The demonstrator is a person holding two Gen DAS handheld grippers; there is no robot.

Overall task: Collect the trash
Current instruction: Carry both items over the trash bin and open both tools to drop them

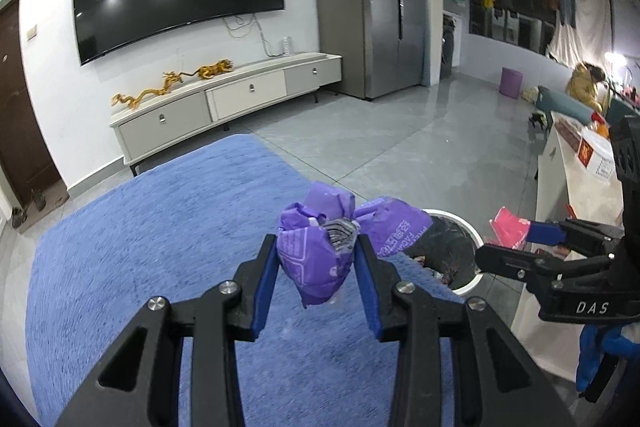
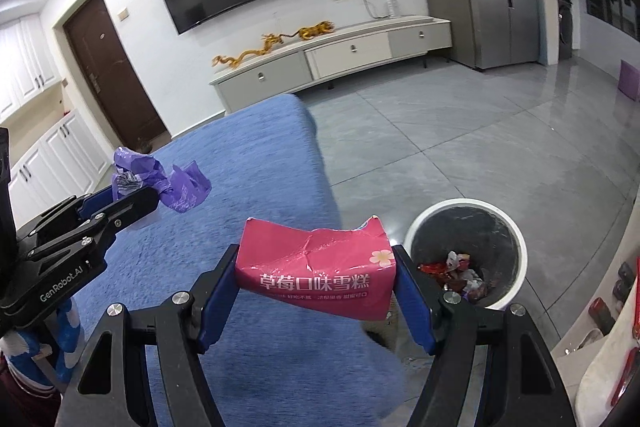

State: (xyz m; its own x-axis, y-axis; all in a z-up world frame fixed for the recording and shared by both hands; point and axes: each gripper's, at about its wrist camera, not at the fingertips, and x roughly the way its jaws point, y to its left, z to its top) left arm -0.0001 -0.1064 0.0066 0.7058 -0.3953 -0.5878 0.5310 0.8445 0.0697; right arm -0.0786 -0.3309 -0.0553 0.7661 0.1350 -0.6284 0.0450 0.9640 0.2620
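My left gripper (image 1: 316,259) jaws clamp a crumpled purple wrapper (image 1: 316,251); right gripper (image 2: 316,283) jaws pinch a pink carton (image 2: 316,263) beside the white bin (image 2: 466,251), above the blue rug (image 2: 256,155).

Both grippers same build: left gripper (image 1: 316,259) and right gripper (image 2: 316,279) have black skeletal linkage arms with triangular cutouts, round silver screws at the pivots, blue pads inside the fingers. White lettering: "DAS" on the right body, "GenRobot.AI" on the left. Blue-and-white fabric under each handle, probably a glove or sleeve; edges too blurred to confirm.
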